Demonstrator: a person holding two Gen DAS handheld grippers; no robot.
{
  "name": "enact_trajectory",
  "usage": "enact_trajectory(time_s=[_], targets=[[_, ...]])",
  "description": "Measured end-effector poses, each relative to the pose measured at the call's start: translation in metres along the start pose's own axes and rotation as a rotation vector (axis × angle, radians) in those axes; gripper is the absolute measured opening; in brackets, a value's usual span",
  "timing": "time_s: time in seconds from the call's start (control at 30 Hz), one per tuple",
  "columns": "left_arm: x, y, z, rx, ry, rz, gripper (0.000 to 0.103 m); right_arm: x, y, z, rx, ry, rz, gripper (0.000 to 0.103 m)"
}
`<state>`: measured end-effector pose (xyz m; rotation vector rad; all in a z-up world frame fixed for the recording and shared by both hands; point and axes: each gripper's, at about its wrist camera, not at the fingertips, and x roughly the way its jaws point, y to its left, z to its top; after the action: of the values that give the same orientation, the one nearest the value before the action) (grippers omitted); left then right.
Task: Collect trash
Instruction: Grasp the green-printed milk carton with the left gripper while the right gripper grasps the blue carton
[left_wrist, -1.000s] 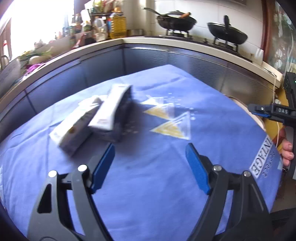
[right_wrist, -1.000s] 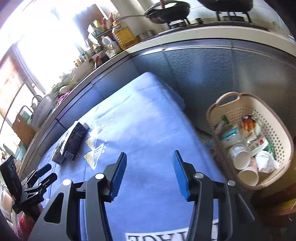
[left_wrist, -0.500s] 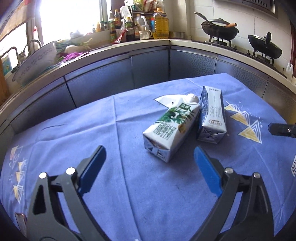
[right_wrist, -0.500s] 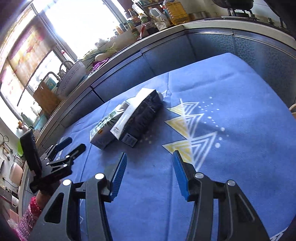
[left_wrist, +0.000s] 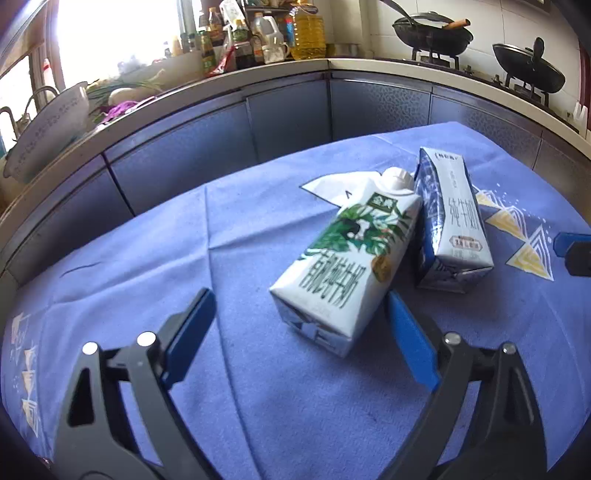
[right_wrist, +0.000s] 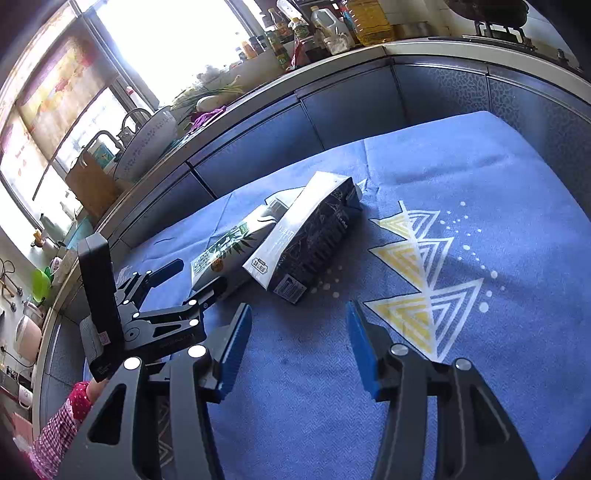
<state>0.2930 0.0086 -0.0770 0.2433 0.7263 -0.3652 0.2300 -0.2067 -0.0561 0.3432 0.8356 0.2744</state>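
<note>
Two milk cartons lie side by side on the blue tablecloth (left_wrist: 147, 258). The green-and-white carton (left_wrist: 343, 266) (right_wrist: 225, 247) has a white cap at its far end. The blue-and-white carton (left_wrist: 458, 221) (right_wrist: 314, 236) lies to its right, and a white paper scrap (left_wrist: 336, 184) sticks out from under them. My left gripper (left_wrist: 299, 295) (right_wrist: 199, 275) is closing its jaws around the near end of the green carton, but the pads are not touching it. My right gripper (right_wrist: 298, 308) stands open and empty, short of the blue carton; one blue tip (left_wrist: 569, 251) shows at the right edge.
Dark cabinet fronts (left_wrist: 288, 122) curve round the far side of the table under a counter with bottles (left_wrist: 306, 33) and two woks (left_wrist: 432, 33). A bowl (right_wrist: 147, 140) stands by the sink. A person's checked sleeve (right_wrist: 62, 417) holds the left gripper.
My left gripper has come up to the cartons, and the green carton's end now lies between its fingers. My right gripper has swung away from a basket of trash towards the cartons.
</note>
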Motion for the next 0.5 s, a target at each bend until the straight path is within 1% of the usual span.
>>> enact_trajectory(time_s=[0.03,0.07,0.1,0.17,0.27,0.33,0.4,0.47,0.5], targets=[[0.001,-0.002,0.001,0.008,0.002,-0.013,0.078,0.002,0.001,0.002,0.002,-0.002,-0.002,0.054],[0.002,-0.004,0.001,0.018,0.002,-0.037,0.061,0.005,0.003,0.005,0.005,-0.004,-0.004,0.054],[0.002,-0.007,0.001,0.025,0.003,-0.048,0.061,0.009,0.005,0.009,0.009,-0.007,-0.008,0.055],[0.0,-0.011,0.001,0.032,-0.002,-0.036,0.059,0.019,0.007,0.021,0.026,-0.018,-0.024,0.057],[-0.006,-0.006,-0.004,-0.012,0.004,-0.063,0.057,0.037,0.004,0.041,0.077,-0.03,-0.06,0.063],[-0.015,-0.002,-0.011,-0.042,0.002,-0.056,0.056,0.053,-0.001,0.055,0.112,-0.015,-0.082,0.065],[-0.027,0.002,-0.02,-0.07,-0.001,-0.045,0.056,0.071,-0.003,0.065,0.125,0.019,-0.102,0.066],[-0.04,0.006,-0.03,-0.101,-0.003,-0.038,0.056,0.088,-0.002,0.067,0.119,0.059,-0.142,0.066],[-0.048,0.008,-0.035,-0.117,-0.006,-0.033,0.056,0.093,-0.001,0.066,0.119,0.067,-0.152,0.068]])
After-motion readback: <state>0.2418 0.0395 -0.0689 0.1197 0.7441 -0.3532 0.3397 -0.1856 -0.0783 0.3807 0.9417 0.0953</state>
